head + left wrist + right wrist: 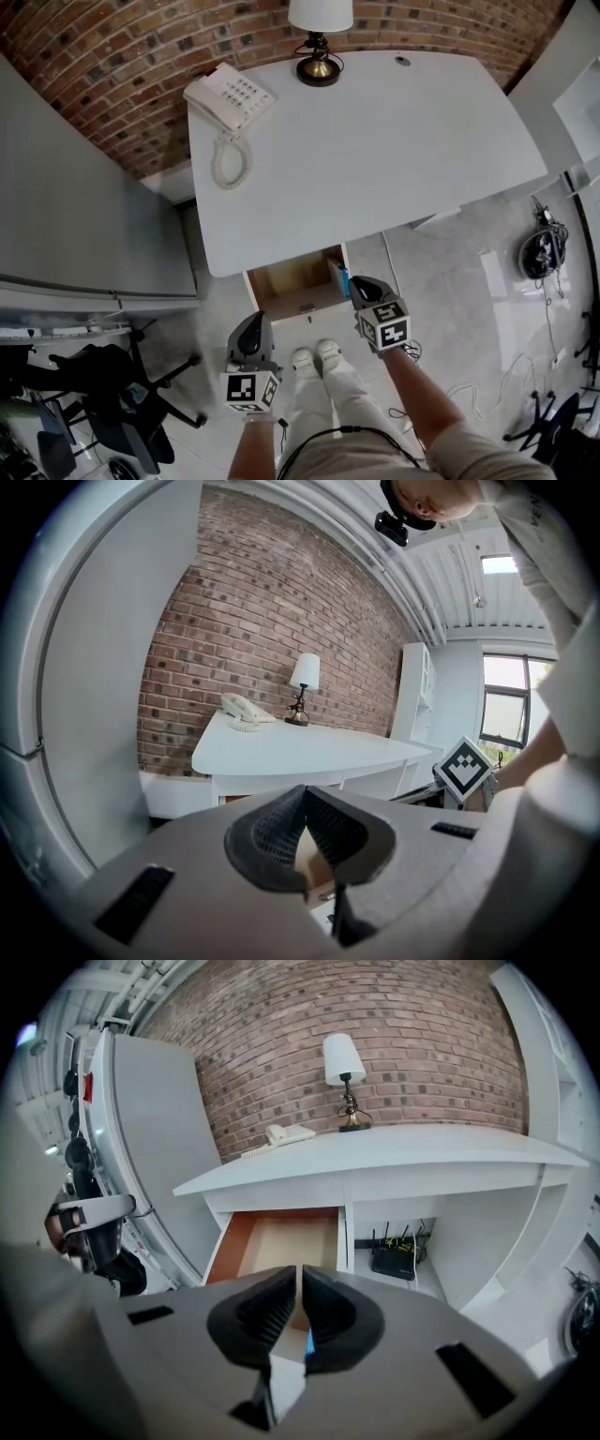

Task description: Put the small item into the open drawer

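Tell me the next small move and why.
Probably ease the right hand-held gripper slightly left over the drawer: its jaws are shut on the blue item, which sits at the drawer's right wall, not yet clearly inside.

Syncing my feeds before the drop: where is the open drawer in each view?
Head view: open drawer under the desk's near edge, centre.
Left gripper view: not clearly seen; the left gripper covers that spot.
Right gripper view: centre, just above the jaws.
Shared landmark: the lamp on the desk.

Left gripper (253, 319) and right gripper (362, 283) jaws closed.
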The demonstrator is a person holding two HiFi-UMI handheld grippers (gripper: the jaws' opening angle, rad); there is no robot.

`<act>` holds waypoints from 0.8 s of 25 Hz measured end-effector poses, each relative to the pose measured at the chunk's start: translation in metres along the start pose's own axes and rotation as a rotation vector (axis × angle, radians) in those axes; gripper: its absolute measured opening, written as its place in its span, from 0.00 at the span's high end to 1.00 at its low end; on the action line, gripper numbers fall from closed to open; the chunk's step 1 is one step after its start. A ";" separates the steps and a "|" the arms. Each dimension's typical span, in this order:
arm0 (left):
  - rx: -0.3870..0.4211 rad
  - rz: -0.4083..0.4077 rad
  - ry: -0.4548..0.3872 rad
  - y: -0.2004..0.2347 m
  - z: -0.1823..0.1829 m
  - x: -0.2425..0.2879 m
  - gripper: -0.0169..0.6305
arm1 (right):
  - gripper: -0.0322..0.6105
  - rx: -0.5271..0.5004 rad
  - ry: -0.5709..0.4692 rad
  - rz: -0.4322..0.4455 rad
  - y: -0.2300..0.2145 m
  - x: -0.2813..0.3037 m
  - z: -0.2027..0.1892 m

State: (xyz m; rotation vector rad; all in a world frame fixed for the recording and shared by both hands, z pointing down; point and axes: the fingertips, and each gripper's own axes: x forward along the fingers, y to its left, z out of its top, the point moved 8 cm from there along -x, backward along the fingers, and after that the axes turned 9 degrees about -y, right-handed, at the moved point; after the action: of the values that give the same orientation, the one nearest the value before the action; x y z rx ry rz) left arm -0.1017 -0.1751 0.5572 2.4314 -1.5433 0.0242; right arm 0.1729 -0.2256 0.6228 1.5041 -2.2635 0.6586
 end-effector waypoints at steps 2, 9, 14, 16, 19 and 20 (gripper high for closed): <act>0.005 0.001 0.002 0.000 0.004 -0.003 0.97 | 0.92 -0.011 -0.022 0.022 0.004 -0.005 0.008; 0.033 0.002 -0.020 0.003 0.026 -0.008 0.97 | 0.94 -0.065 -0.092 0.105 0.018 -0.027 0.037; 0.047 -0.005 -0.042 0.001 0.043 -0.010 0.97 | 0.94 -0.093 -0.144 0.165 0.029 -0.041 0.060; 0.049 -0.006 -0.049 0.001 0.050 -0.010 0.97 | 0.94 -0.113 -0.160 0.186 0.033 -0.045 0.069; 0.057 -0.007 -0.065 -0.002 0.060 -0.011 0.97 | 0.94 -0.142 -0.184 0.208 0.037 -0.054 0.082; 0.060 -0.007 -0.071 -0.002 0.064 -0.011 0.97 | 0.94 -0.148 -0.191 0.213 0.039 -0.057 0.086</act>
State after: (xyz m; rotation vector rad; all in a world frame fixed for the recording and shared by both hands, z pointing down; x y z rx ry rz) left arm -0.1124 -0.1786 0.4933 2.5094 -1.5851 -0.0177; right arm 0.1563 -0.2165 0.5145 1.3173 -2.5794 0.4062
